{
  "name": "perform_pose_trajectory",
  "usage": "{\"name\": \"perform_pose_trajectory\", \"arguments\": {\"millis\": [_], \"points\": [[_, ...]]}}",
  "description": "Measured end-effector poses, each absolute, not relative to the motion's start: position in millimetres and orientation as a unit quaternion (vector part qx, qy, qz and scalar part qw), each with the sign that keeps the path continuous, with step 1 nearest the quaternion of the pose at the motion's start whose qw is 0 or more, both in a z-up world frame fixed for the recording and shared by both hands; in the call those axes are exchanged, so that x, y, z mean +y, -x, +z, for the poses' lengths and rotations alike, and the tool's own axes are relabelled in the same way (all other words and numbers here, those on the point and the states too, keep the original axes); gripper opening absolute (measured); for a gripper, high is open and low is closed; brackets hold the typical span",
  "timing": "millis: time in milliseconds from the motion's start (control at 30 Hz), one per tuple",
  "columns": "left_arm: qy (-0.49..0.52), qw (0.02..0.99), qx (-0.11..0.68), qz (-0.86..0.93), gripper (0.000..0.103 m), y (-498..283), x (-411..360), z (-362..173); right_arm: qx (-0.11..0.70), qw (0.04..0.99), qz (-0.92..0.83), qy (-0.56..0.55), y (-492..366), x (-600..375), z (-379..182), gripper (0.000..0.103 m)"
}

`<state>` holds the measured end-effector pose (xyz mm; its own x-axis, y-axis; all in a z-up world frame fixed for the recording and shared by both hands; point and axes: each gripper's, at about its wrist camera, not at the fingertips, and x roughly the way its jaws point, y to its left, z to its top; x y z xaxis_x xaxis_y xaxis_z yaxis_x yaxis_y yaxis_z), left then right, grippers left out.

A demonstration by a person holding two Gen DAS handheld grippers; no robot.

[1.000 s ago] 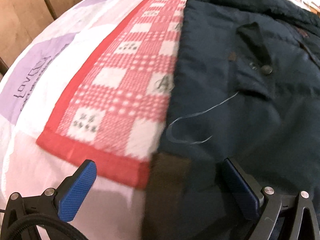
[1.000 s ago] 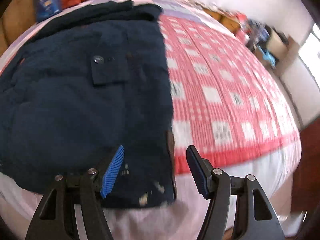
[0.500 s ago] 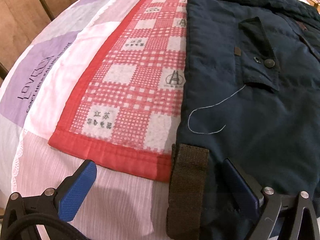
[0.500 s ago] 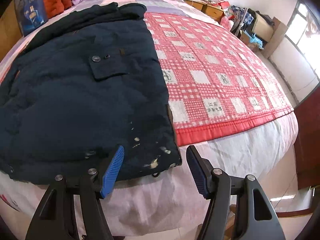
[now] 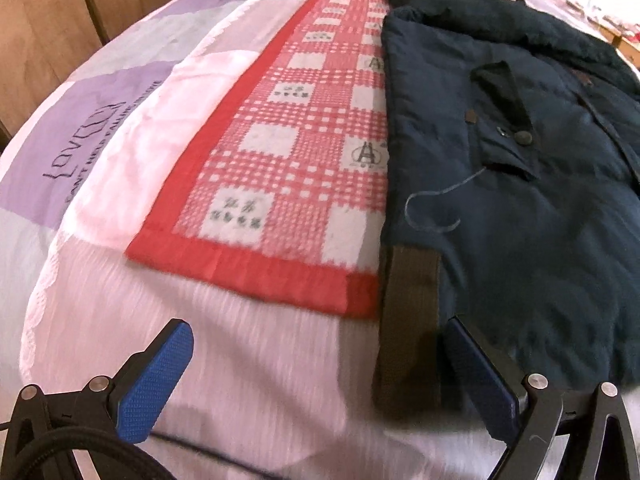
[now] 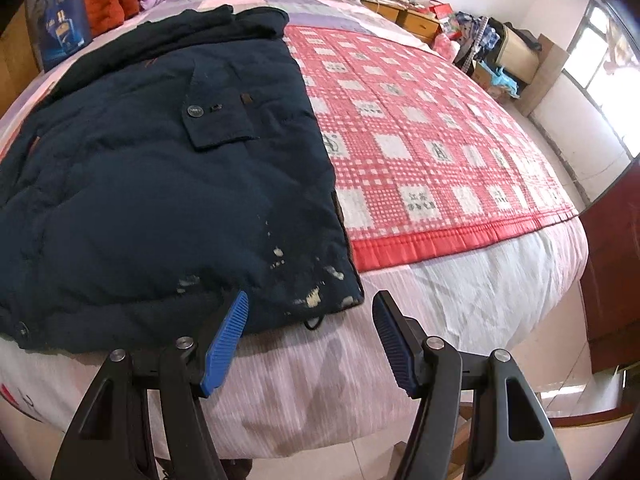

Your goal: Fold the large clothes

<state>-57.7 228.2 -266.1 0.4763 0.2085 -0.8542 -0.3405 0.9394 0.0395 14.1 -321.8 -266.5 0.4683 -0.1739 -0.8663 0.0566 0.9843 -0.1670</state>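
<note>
Dark navy jacket [image 6: 160, 184] spread flat on the bed [image 6: 460, 300], partly over a red checked blanket [image 6: 420, 140], left gripper [image 5: 320, 380] wide open near its brown hem band [image 5: 408, 320], right gripper [image 6: 310, 336] open and empty at the hem corner

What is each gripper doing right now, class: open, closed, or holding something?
Left gripper: open, empty, at the hem of the dark navy padded jacket.
Right gripper: open, empty, just short of the jacket's stained lower corner.
</note>
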Motion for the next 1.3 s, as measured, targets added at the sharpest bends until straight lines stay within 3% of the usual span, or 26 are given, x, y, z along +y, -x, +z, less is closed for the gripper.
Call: {"name": "perform_pose_trajectory", "arguments": {"millis": [467,767,1300], "points": [[0.039,0.852,0.506,0.126,0.103,80.3,202.7,-279.1,0.513,0.854,-0.079,0.045,-6.9,-318.7,-267.9,0.067],[0.046,0.881,0.439,0.168,0.103,37.1,212.5,-260.4,0.504,0.858,-0.087,0.048,-3.9,-320.4,-267.2,0.067],[0.071,0.87,0.459,0.166,0.103,-35.0,227.4,-263.2,0.497,0.858,-0.122,0.041,10.4,-356.3,-274.4,0.07]]}}
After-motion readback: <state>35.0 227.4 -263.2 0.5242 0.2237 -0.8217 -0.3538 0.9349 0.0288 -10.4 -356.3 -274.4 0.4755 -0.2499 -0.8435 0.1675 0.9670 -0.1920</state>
